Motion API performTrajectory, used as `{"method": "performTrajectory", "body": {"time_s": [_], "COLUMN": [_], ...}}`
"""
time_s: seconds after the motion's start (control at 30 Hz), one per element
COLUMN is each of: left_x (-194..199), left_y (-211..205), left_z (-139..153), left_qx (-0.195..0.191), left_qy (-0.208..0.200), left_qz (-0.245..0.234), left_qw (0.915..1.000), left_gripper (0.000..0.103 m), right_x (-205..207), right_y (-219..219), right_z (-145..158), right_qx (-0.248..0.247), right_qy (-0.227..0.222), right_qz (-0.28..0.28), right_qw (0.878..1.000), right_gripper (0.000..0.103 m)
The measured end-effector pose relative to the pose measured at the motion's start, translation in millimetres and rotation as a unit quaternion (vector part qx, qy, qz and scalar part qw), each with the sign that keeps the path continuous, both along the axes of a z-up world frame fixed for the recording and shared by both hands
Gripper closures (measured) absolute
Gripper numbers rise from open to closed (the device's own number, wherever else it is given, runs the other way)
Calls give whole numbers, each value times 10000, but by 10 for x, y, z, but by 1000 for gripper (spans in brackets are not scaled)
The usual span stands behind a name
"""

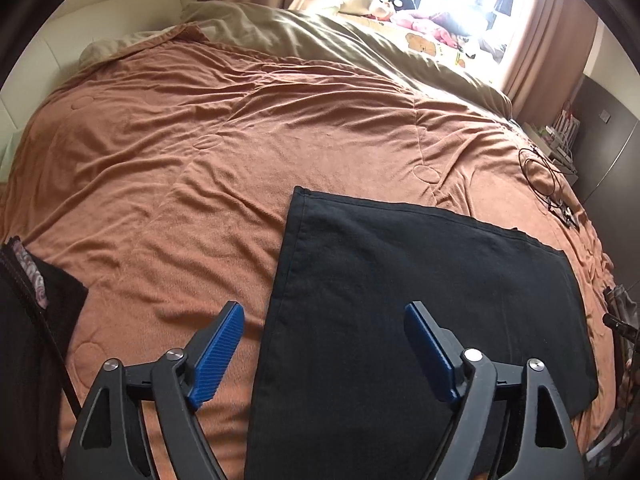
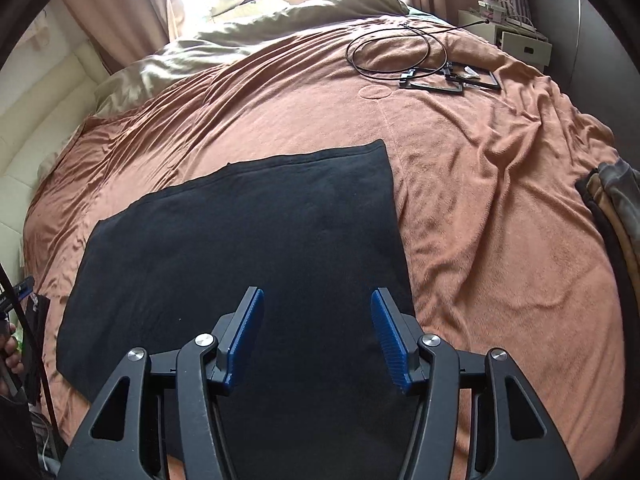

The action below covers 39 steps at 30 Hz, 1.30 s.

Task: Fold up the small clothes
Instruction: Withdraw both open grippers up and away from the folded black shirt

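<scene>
A black garment (image 1: 420,300) lies flat as a rough rectangle on the orange blanket (image 1: 180,140) of a bed. In the left wrist view my left gripper (image 1: 324,308) hangs above its near left edge, jaws wide open, nothing between the blue pads (image 1: 218,352). The right wrist view has the same black garment (image 2: 248,240) under my right gripper (image 2: 318,294), which floats above the cloth's near right part. Its blue pads (image 2: 390,344) stand apart with nothing held.
A coiled black cable (image 2: 396,50) and black frame pieces (image 2: 452,78) lie at the bed's far right. A dark striped cloth (image 2: 616,216) sits at the right edge, another dark garment (image 1: 36,312) at the left. An olive duvet (image 1: 320,36) and toys lie by the window.
</scene>
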State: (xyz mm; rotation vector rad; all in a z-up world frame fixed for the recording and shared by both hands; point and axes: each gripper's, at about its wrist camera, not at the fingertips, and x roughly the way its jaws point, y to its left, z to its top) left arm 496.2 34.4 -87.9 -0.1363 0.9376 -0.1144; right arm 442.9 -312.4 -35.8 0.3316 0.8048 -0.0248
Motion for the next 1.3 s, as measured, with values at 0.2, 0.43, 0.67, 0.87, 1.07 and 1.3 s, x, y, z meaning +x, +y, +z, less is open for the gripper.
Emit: {"method": "performTrajectory", "body": {"time_s": [0.2, 0.43, 0.67, 0.87, 1.07, 1.3], "left_x": [-477, -1045, -1685, -2168, -2476, -2466], "left_y": [38, 57, 80, 88, 135, 212], "left_z": [126, 305, 602, 763, 723, 483], "left_qx": [-123, -296, -374, -423, -642, -957], "left_qy": [-122, -299, -571, -689, -688, -652], "left_qz": [99, 165, 131, 71, 35, 27], "left_qw": [9998, 9990, 9976, 9967, 9956, 9933], "left_gripper": [9, 3, 2, 2, 2, 7], "right_x": [-536, -1249, -1937, -2422, -2757, -2809], "right_y": [76, 147, 197, 236, 187, 15], "right_z": [111, 249, 425, 419, 338, 38], "right_qx": [81, 126, 223, 359, 570, 865], "right_qy": [-294, -532, -826, -900, -980, -1081], "right_qz": [158, 226, 323, 289, 200, -146], "right_qw": [9994, 9982, 9958, 9949, 9934, 9903], "right_gripper": [21, 15, 14, 14, 14, 14]}}
